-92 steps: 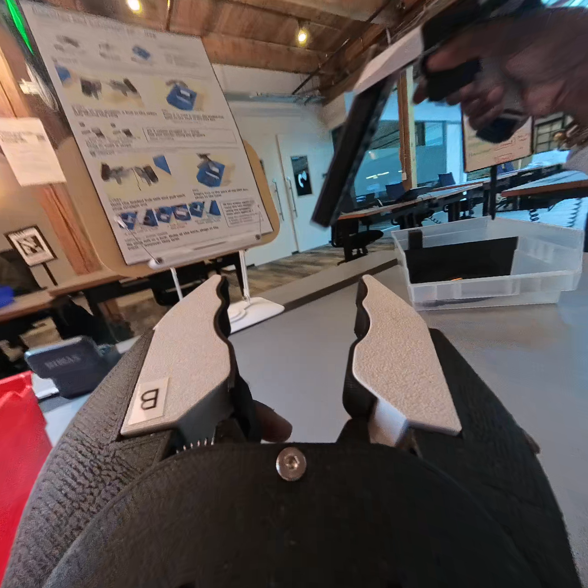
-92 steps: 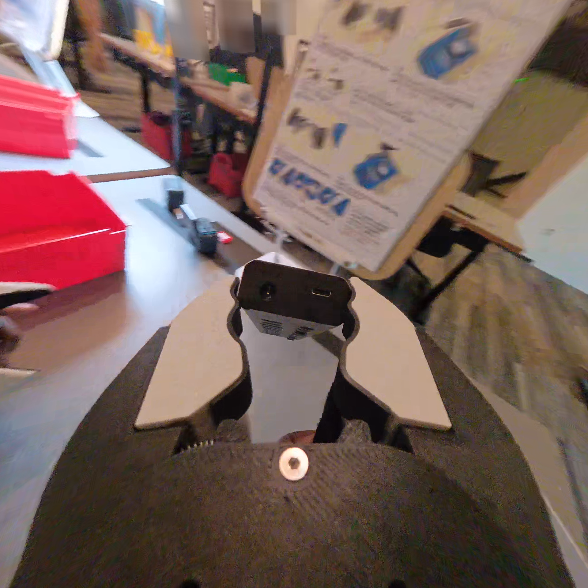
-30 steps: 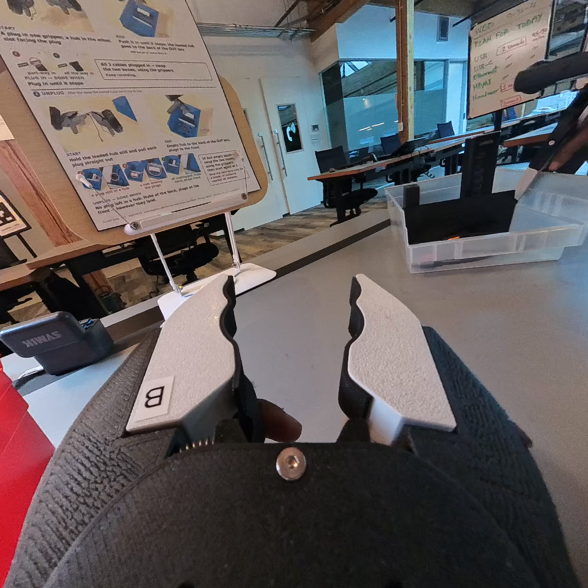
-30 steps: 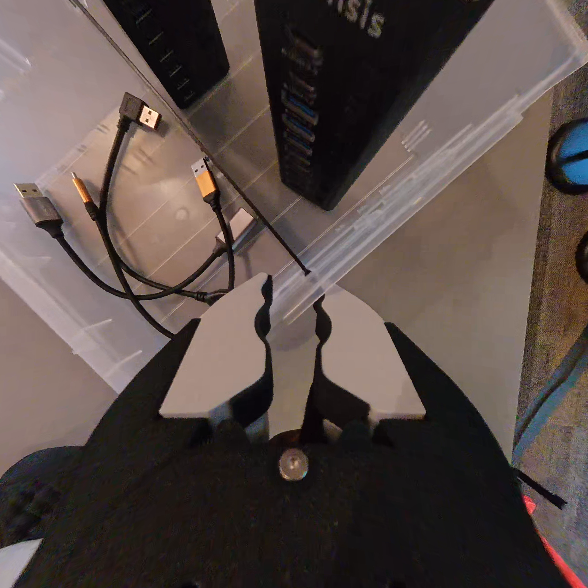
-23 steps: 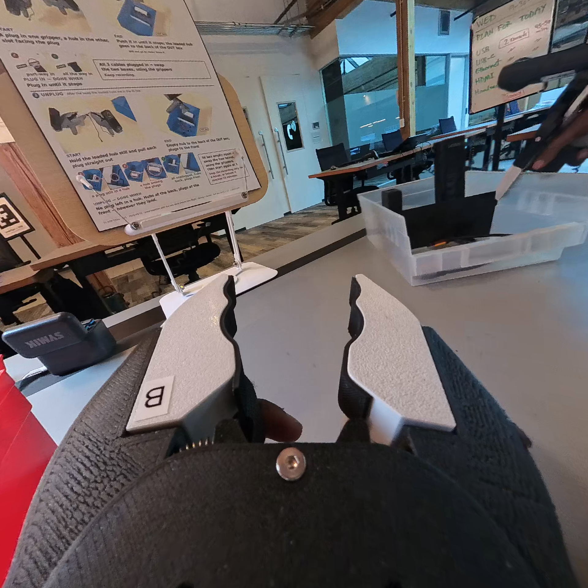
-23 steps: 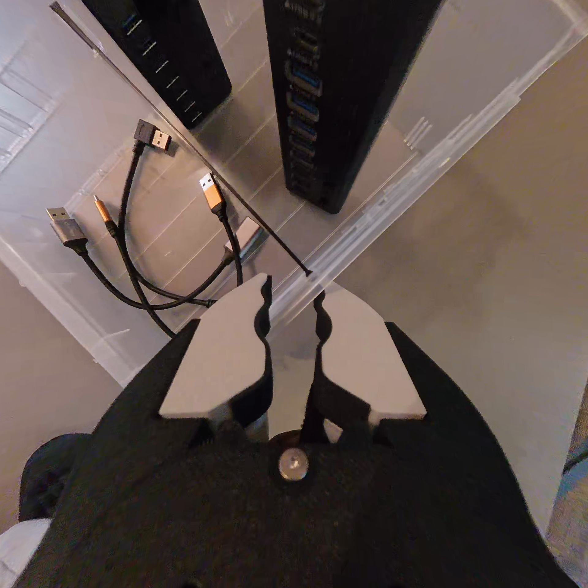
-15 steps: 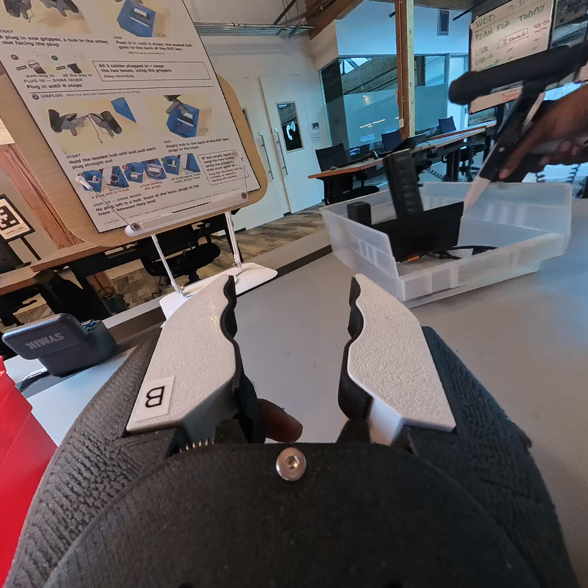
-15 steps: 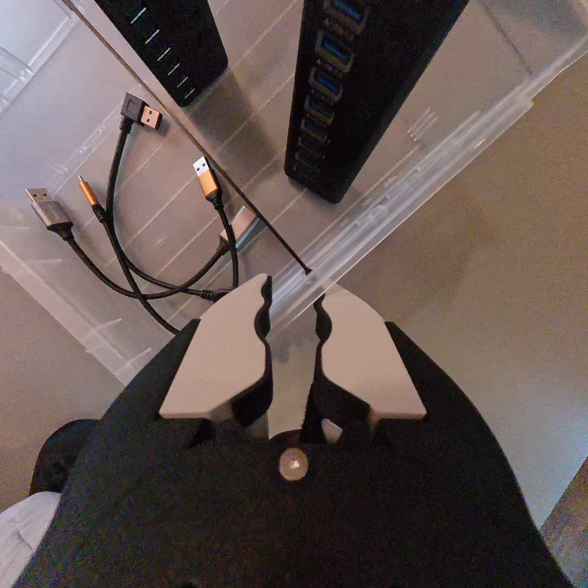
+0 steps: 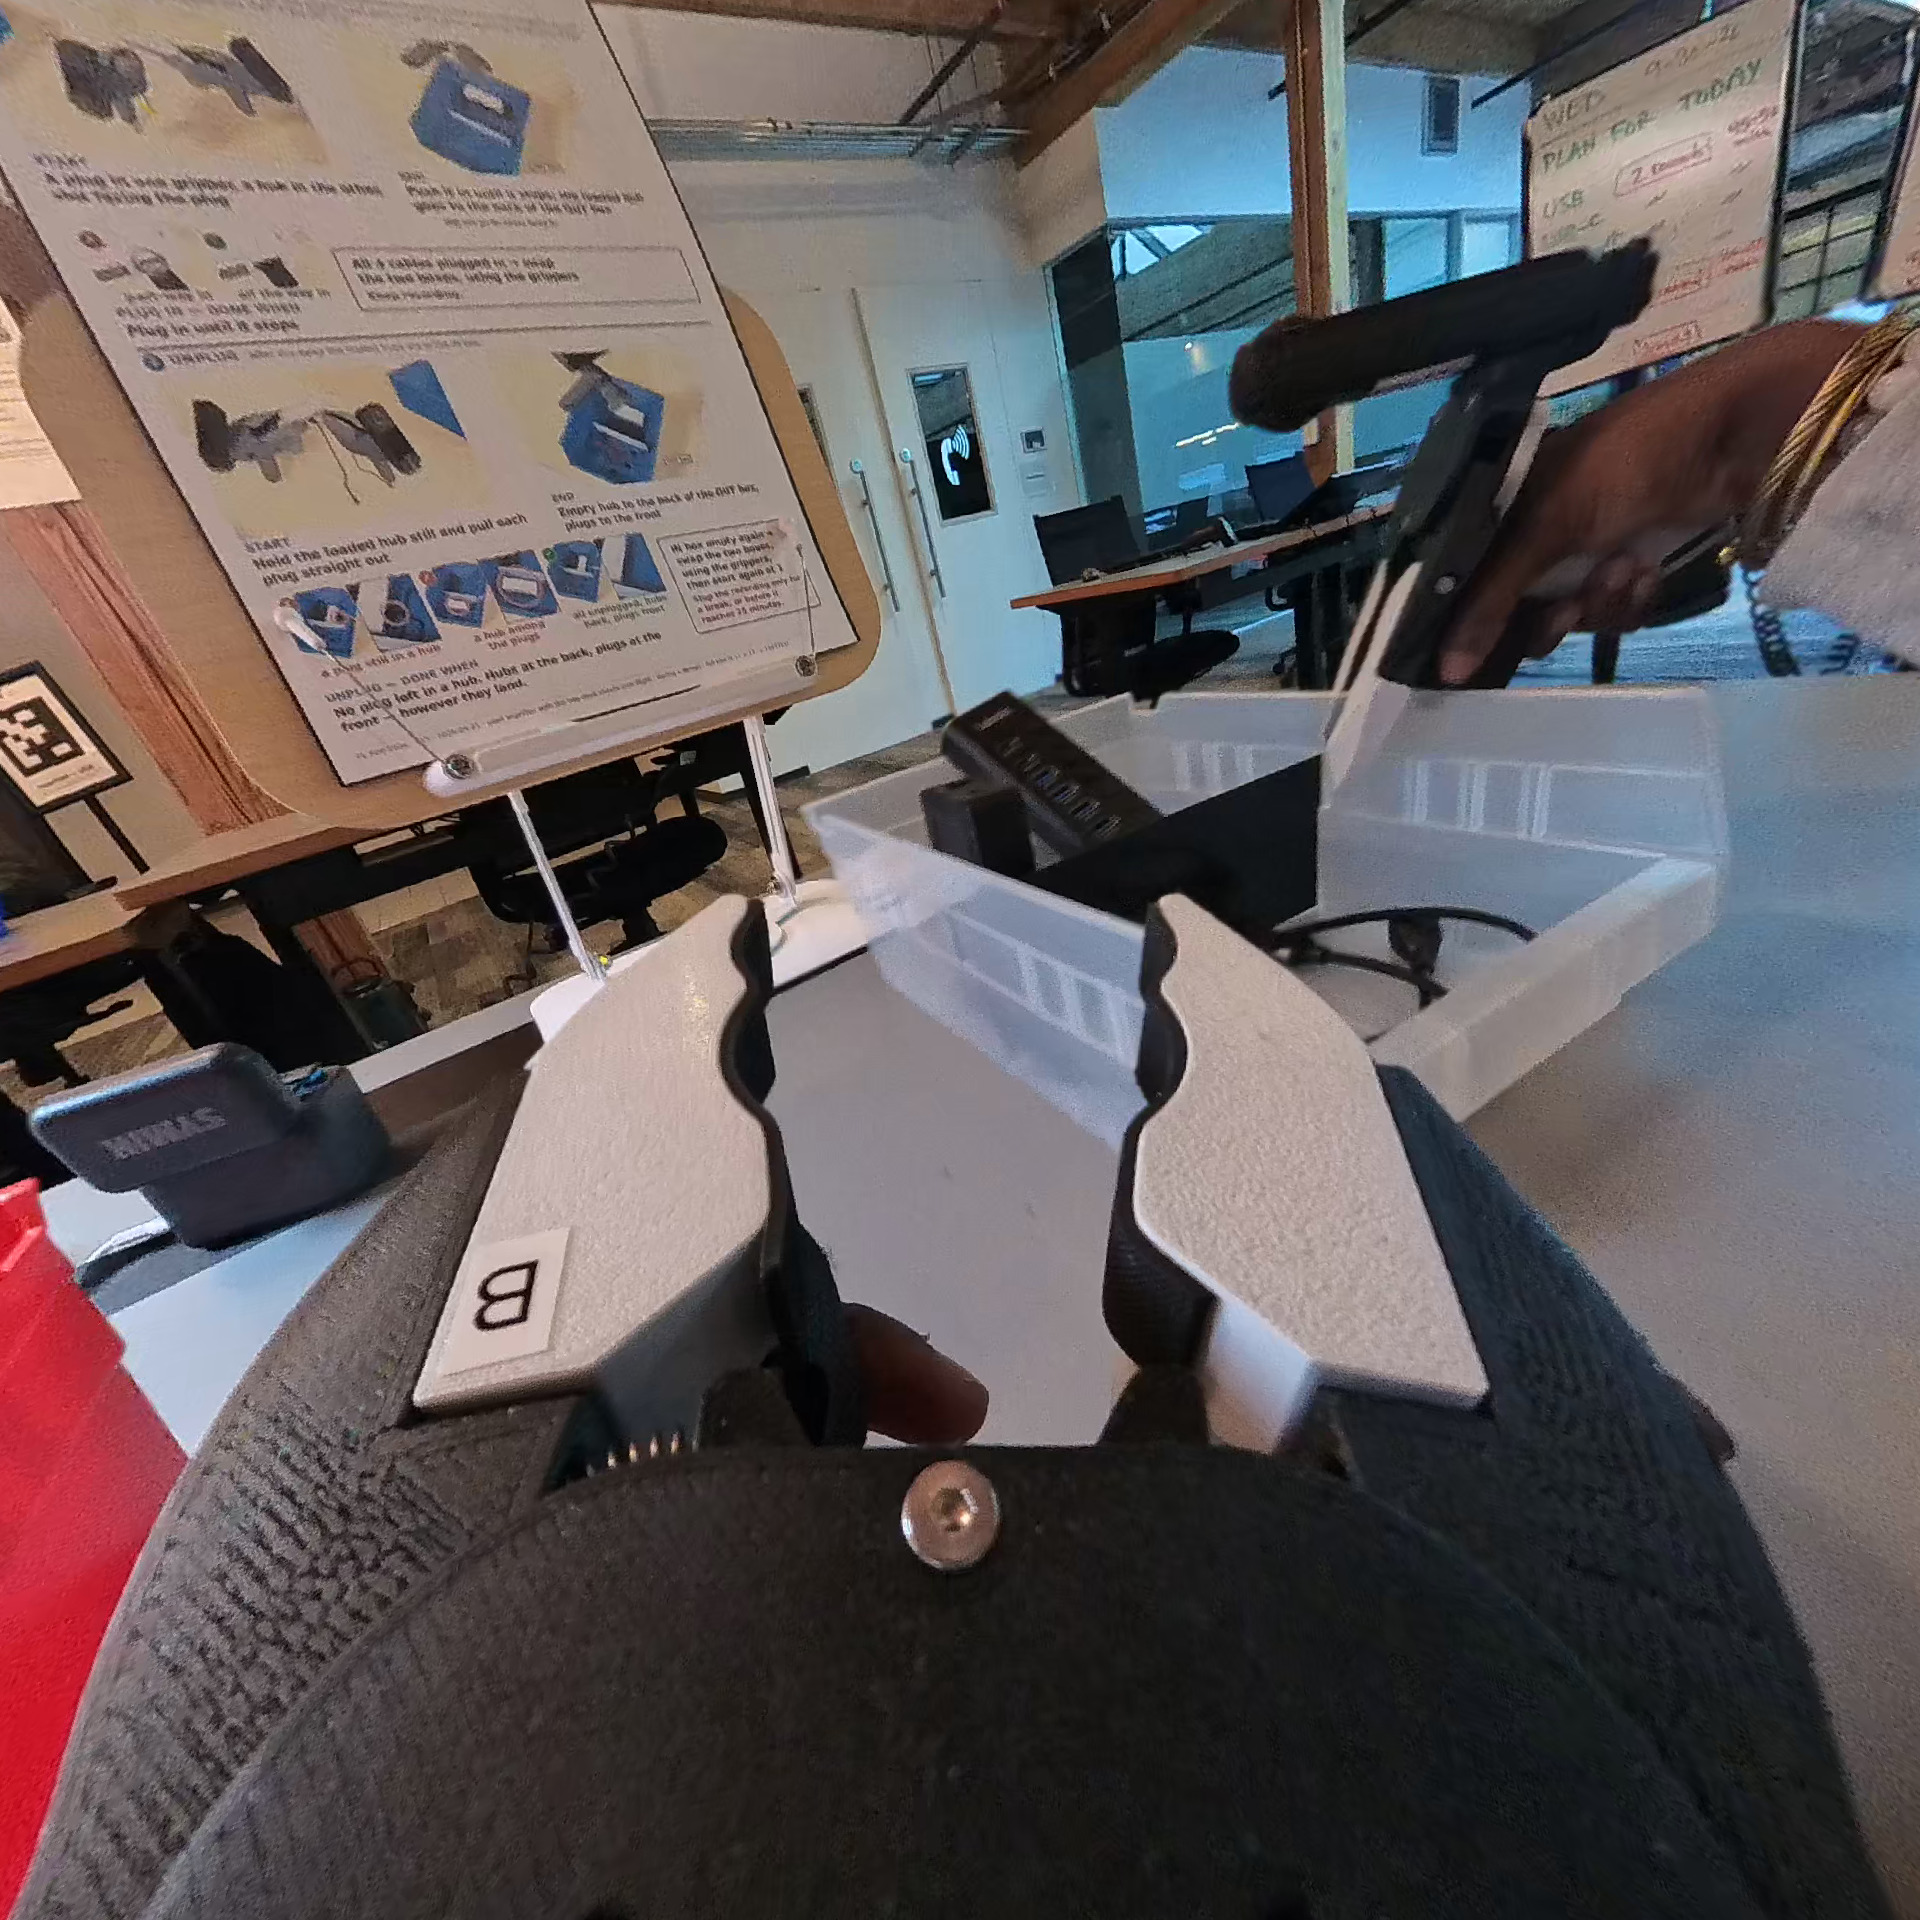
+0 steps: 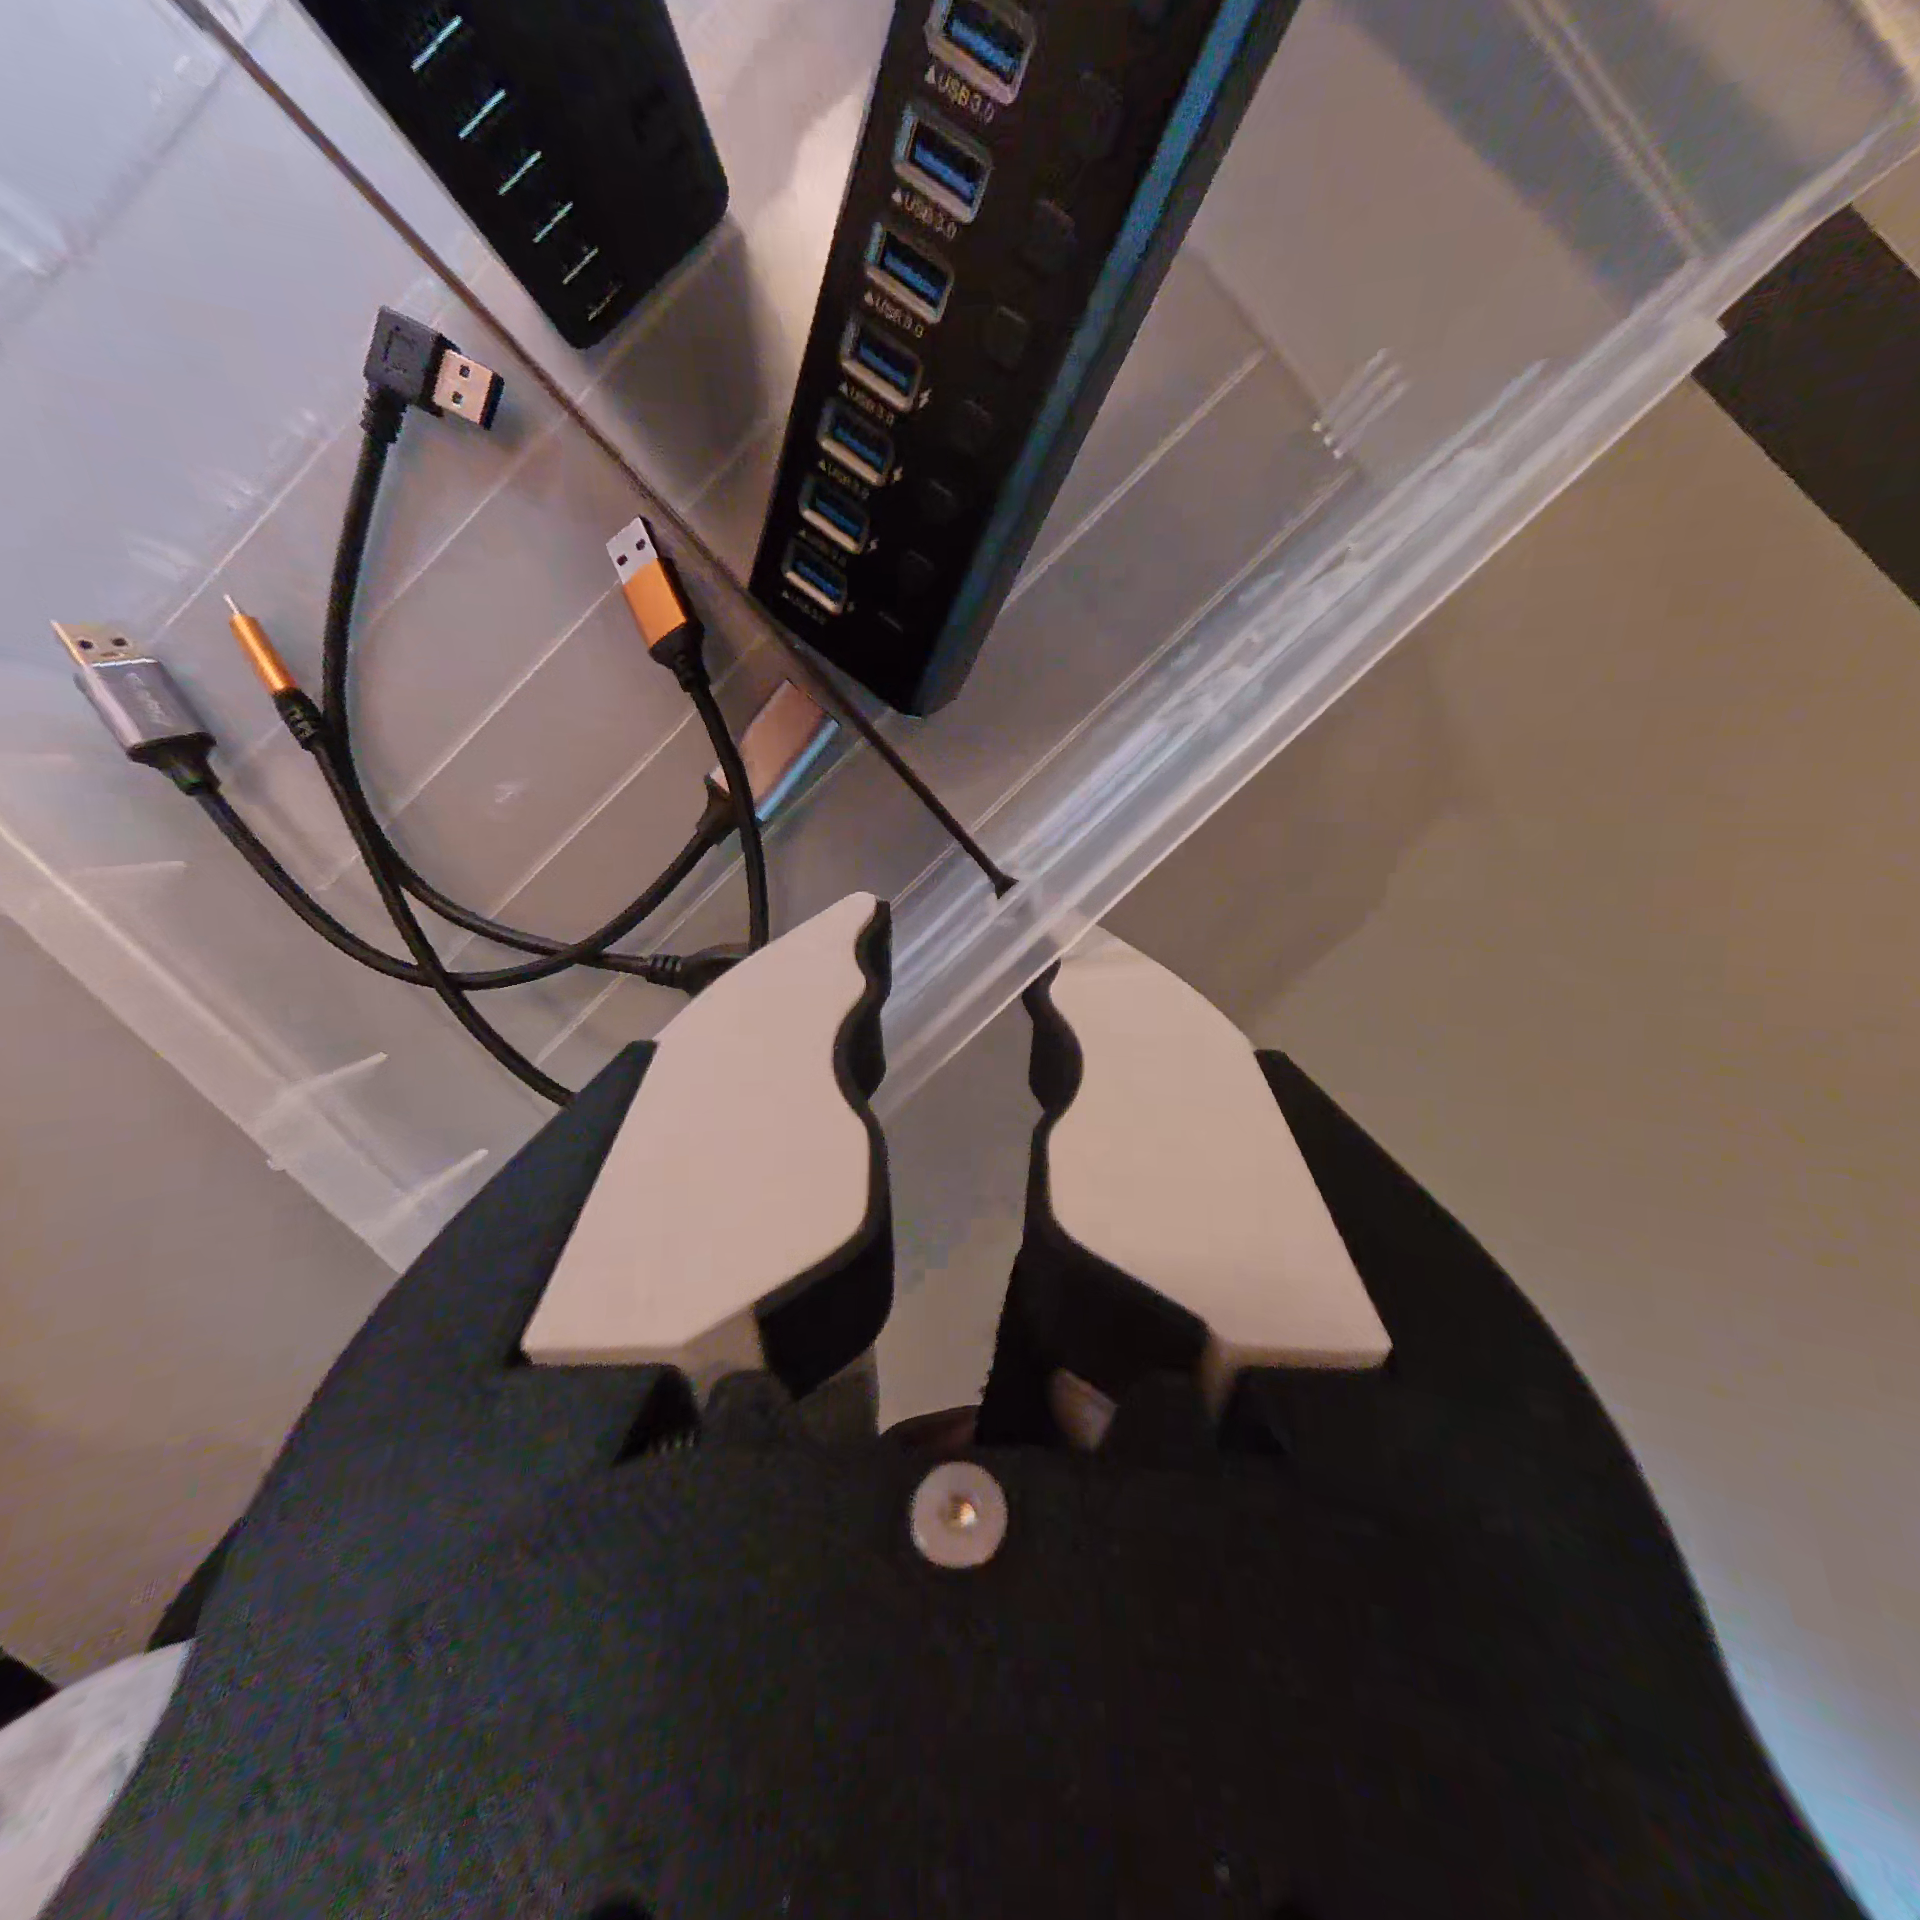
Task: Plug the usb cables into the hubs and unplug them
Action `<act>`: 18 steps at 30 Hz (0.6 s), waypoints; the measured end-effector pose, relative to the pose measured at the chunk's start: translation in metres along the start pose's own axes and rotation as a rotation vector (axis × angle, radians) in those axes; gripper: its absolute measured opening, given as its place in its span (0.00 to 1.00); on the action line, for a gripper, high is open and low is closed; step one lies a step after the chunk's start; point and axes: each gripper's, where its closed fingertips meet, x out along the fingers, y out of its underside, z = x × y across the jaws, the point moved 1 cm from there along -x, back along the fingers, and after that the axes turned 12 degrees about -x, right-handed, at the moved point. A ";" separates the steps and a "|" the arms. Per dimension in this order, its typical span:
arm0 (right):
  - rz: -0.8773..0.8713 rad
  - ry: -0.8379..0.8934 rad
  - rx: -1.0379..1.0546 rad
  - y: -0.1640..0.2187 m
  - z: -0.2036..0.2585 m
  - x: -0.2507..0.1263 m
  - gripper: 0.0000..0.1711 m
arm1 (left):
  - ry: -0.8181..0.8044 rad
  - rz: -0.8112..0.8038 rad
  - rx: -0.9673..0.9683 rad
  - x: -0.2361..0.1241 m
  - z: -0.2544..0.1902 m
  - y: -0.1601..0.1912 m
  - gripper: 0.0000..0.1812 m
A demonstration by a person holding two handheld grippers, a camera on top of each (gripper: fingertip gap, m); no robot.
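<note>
A clear plastic box [image 9: 1558,966] stands on the grey table, split by a black divider [image 9: 1226,831]. Two black USB hubs [image 10: 997,343] [image 10: 540,135] lie in its far compartment; they also show in the left wrist view [image 9: 1049,769]. Several loose USB cables [image 10: 416,904] lie in the near compartment, among them an angled black plug [image 10: 436,379], an orange plug [image 10: 649,597] and a grey plug [image 10: 130,686]. My right gripper [image 10: 961,951] is shut on the box's side wall [image 10: 1247,727]; it also shows in the left wrist view [image 9: 1371,717]. My left gripper [image 9: 951,920] is open and empty, just short of the box.
An instruction board on a white stand [image 9: 416,416] stands at the table's far edge. A dark grey device [image 9: 197,1143] sits at the left, with a red object [image 9: 62,1455] nearer. A person's hand [image 9: 1621,499] holds the right gripper. Office desks and chairs stand beyond. About 30 centimetres separates my left fingertips from my right. My left gripper's tips are some 35 centimetres from the dark grey device [image 9: 197,1143].
The right gripper has dragged and turned the clear box across the table toward my left gripper. The hubs slid a little inside. The left gripper has stayed still and open.
</note>
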 end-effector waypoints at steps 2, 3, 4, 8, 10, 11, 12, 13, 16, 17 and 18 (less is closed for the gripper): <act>-0.023 -0.030 0.008 -0.016 0.011 0.006 0.14 | 0.001 -0.022 0.003 -0.002 0.000 -0.006 0.38; -0.033 -0.039 0.014 -0.024 0.016 0.010 0.14 | -0.001 -0.034 0.004 -0.003 0.000 -0.010 0.38; -0.043 -0.046 0.010 -0.033 0.021 0.014 0.14 | -0.001 -0.051 0.005 -0.006 -0.001 -0.016 0.38; -0.091 -0.084 -0.012 -0.069 0.051 0.028 0.15 | 0.004 -0.126 -0.026 -0.024 -0.001 -0.049 0.38; -0.134 -0.106 0.005 -0.090 0.068 0.035 0.16 | -0.001 -0.175 -0.062 -0.041 0.002 -0.070 0.38; -0.160 -0.124 0.008 -0.100 0.077 0.039 0.16 | -0.009 -0.199 -0.068 -0.052 0.007 -0.081 0.38; -0.189 -0.141 0.006 -0.109 0.086 0.042 0.17 | -0.027 -0.217 -0.065 -0.063 0.013 -0.091 0.38; -0.220 -0.157 0.014 -0.118 0.094 0.045 0.17 | -0.053 -0.235 -0.060 -0.075 0.022 -0.102 0.37; -0.323 -0.218 0.075 -0.143 0.115 0.053 0.20 | -0.114 -0.283 -0.040 -0.107 0.055 -0.142 0.35; -0.358 -0.245 0.105 -0.150 0.121 0.055 0.21 | -0.143 -0.261 -0.046 -0.117 0.068 -0.151 0.35; -0.395 -0.270 0.135 -0.157 0.127 0.057 0.22 | -0.181 -0.235 -0.061 -0.127 0.083 -0.158 0.35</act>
